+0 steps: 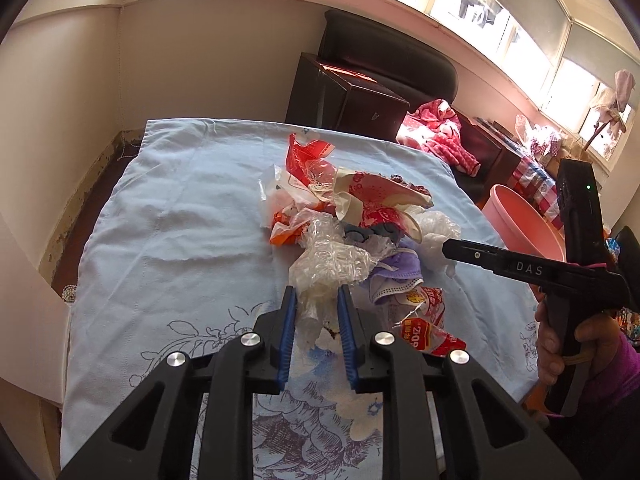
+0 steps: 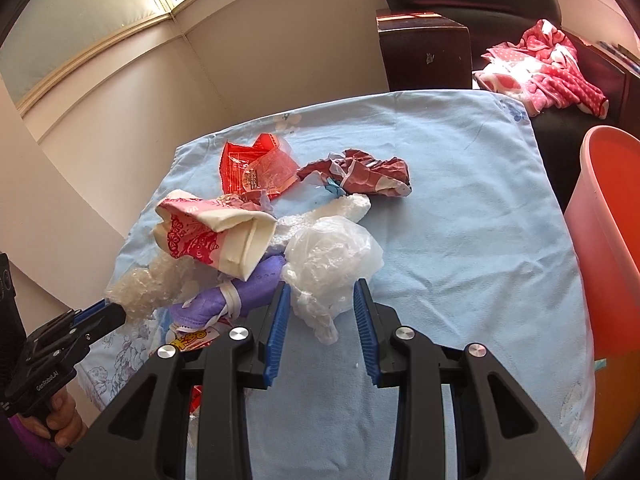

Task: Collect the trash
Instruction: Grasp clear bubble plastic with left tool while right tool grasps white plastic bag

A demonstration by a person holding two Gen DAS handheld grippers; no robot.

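- so far almost nothing looks collected — the trash pile (image 1: 352, 232) sits heaped on the blue cloth of the table (image 1: 168, 216), toward its right edge, and the pink bin (image 2: 608, 240) just off that edge shows no trash in the part i can see.
- left to do, as i judge it: wrappers, a purple mask (image 2: 248, 292), a paper cup (image 2: 212, 236) and several plastic bits all need lifting into the bin.
- left gripper (image 1: 317, 300) is partly open, its blue pads either side of the crinkled clear plastic (image 1: 328, 260) at the pile's near edge; not clamped on it.
- right gripper (image 2: 322, 296) is open wider, straddling the white plastic bag (image 2: 332, 256) on the pile's bin side — the bag lies between the pads, nothing held.
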